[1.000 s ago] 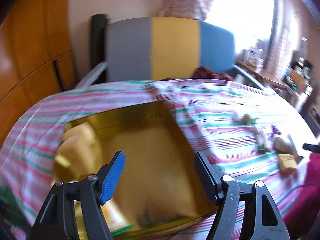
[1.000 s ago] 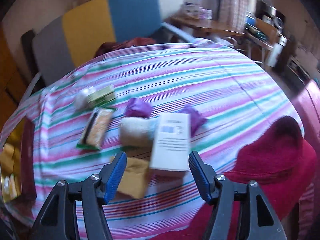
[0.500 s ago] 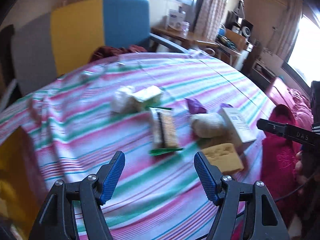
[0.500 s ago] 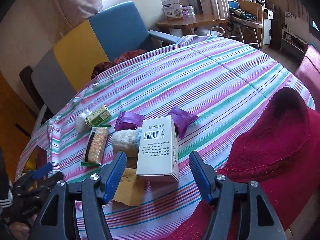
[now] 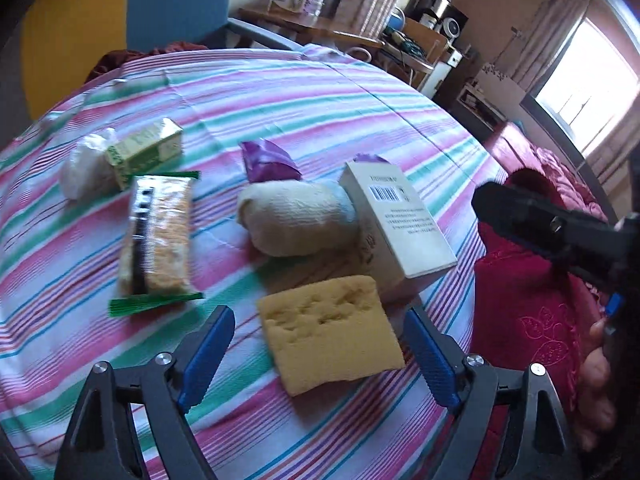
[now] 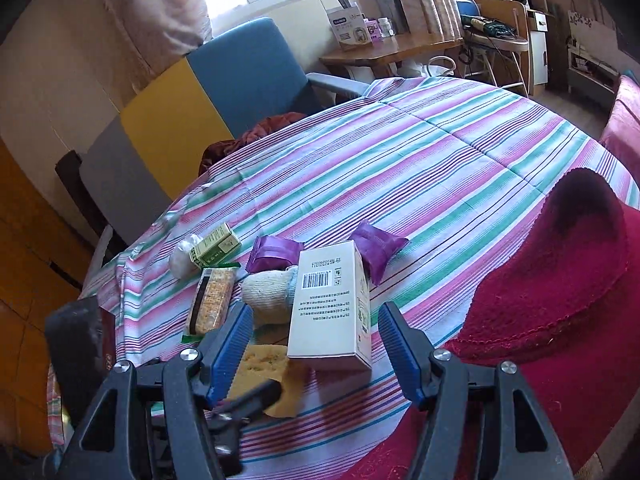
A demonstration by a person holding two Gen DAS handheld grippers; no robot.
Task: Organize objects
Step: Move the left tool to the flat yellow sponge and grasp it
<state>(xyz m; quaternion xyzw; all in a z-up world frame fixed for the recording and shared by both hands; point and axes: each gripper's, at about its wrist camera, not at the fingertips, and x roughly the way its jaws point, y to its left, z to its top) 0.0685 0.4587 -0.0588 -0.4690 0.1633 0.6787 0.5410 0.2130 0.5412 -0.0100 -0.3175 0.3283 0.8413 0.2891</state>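
Loose items lie on a striped tablecloth [image 5: 320, 92]. A yellow sponge [image 5: 330, 330] lies nearest my open left gripper [image 5: 320, 354], between its blue fingers. Behind it are a white box [image 5: 400, 220], a rolled cream cloth [image 5: 294, 218], a cracker packet [image 5: 158, 232], a green box [image 5: 146, 152], a white bundle [image 5: 82, 168] and purple pouches [image 5: 268, 162]. My right gripper [image 6: 316, 344] is open, its fingers either side of the white box [image 6: 330, 312] and short of it. The sponge [image 6: 264, 372] shows partly below.
A red cloth [image 6: 560, 280] covers the table's right front edge. A red-brown box edge [image 6: 106, 340] shows at the left. A grey, yellow and blue chair [image 6: 192, 120] stands behind the table. A cluttered desk [image 6: 400, 44] is at the back.
My left gripper swung right, away from the gold box, and now hovers over the sponge. My right gripper stayed near the white box, both open throughout.
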